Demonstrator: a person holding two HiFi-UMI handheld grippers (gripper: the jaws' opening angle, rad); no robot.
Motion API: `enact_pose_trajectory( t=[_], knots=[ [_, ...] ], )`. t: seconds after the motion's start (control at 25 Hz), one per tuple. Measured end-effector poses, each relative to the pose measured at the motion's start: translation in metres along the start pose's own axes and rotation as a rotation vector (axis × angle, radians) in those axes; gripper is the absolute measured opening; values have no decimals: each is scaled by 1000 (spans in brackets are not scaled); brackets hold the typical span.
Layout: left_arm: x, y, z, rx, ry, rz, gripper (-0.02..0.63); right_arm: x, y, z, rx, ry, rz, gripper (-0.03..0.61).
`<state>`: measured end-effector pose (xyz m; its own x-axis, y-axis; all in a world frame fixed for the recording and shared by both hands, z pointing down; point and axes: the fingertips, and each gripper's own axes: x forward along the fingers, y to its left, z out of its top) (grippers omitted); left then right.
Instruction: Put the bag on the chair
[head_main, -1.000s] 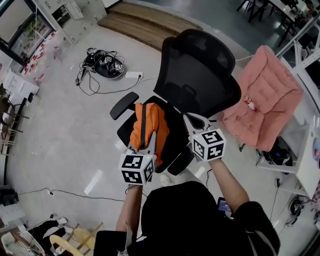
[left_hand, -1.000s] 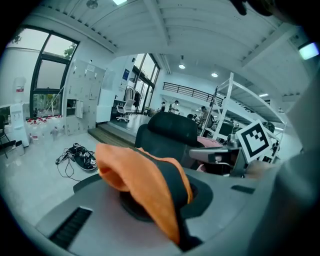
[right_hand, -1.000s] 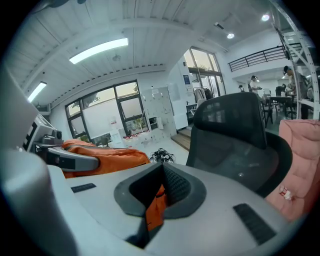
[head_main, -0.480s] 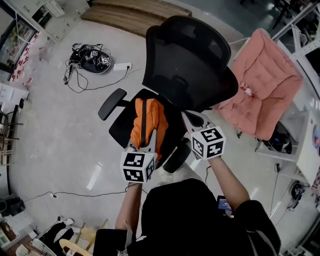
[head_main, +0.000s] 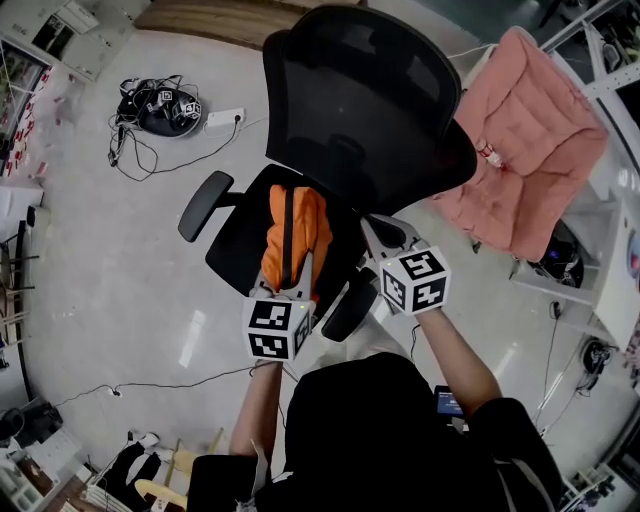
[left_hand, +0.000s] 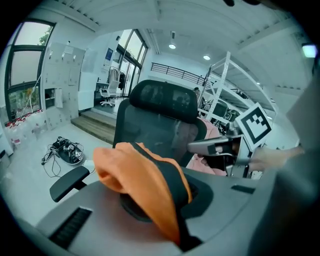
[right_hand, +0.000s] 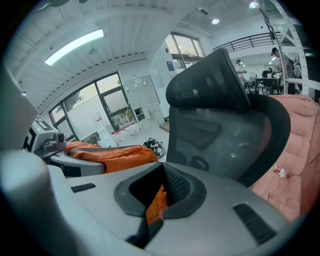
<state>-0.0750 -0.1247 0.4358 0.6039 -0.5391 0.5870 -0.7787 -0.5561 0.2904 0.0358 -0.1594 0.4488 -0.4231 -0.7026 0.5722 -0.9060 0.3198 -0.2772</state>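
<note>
The bag (head_main: 290, 235) has come down with both grippers and now hangs low over the seat of the chair (head_main: 365, 100), so set-down appears near. The left gripper (left_hand: 177, 235) is clenched on the bag's orange body, and the right gripper (right_hand: 152, 215) is clenched on an orange fold. Whether the bag's underside touches the seat is hidden.

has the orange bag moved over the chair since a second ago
Yes. The orange bag has shifted farther in over the chair's seat, away from the armrest at the view's left, toward the backrest.
</note>
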Motion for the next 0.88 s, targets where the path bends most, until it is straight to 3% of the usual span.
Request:
enact_pose_trajectory(
  t=[0.44,0.88],
  knots=[
    [44,-5,-14,2,74,-68,21,14,-36,-21,70,31,-53,0],
    [81,-27,-22,88,127,-150,21,15,-66,-47,138,45,-109,0]
  ],
)
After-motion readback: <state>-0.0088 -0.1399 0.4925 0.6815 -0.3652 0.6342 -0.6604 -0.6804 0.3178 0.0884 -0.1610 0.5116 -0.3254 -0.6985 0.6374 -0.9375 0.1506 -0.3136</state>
